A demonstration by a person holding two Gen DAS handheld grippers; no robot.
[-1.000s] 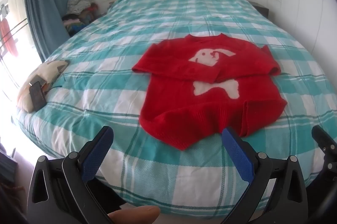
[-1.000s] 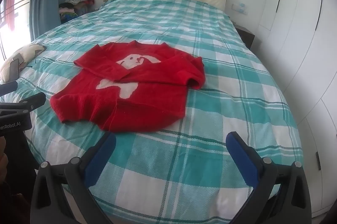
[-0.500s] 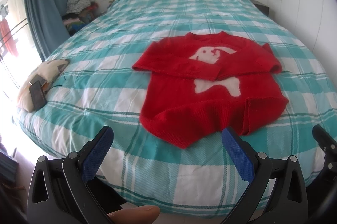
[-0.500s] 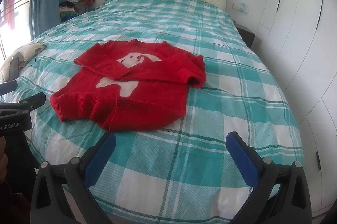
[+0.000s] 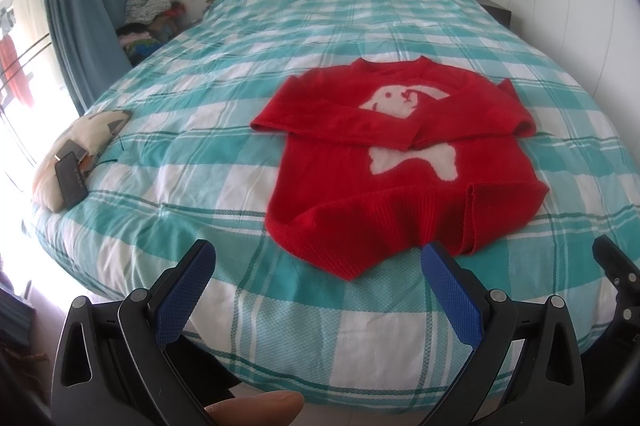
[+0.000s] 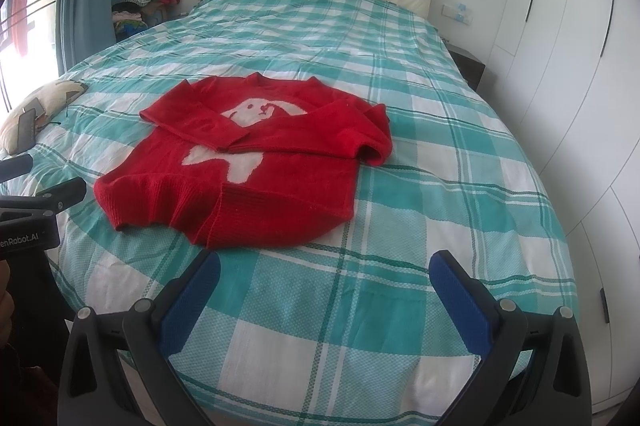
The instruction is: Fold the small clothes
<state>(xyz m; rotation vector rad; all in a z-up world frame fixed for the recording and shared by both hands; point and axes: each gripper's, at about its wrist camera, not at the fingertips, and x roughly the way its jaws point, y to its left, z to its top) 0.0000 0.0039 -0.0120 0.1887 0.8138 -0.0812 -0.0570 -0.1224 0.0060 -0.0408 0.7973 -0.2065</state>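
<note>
A small red sweater (image 5: pixel 384 161) (image 6: pixel 256 161) with a white animal on its chest lies flat on the teal checked bed cover, both sleeves folded across the front. Its hem points toward me and is a little rumpled. My left gripper (image 5: pixel 316 258) hangs open over the bed's near edge, just short of the hem, with nothing between its blue pads. My right gripper (image 6: pixel 326 272) is open too, over bare cover to the right of the hem. The left gripper's black body (image 6: pixel 36 209) shows at the left edge of the right wrist view.
A cream pillow (image 5: pixel 80 149) with a dark phone (image 5: pixel 70 183) on it lies at the bed's left edge. A pile of clothes (image 5: pixel 150 13) sits by the blue curtain (image 5: pixel 88 5). White wardrobe doors (image 6: pixel 568 65) and a dark nightstand (image 6: pixel 468 65) stand on the right.
Both grippers have drifted slightly forward toward the sweater, still open. The sweater has not moved.
</note>
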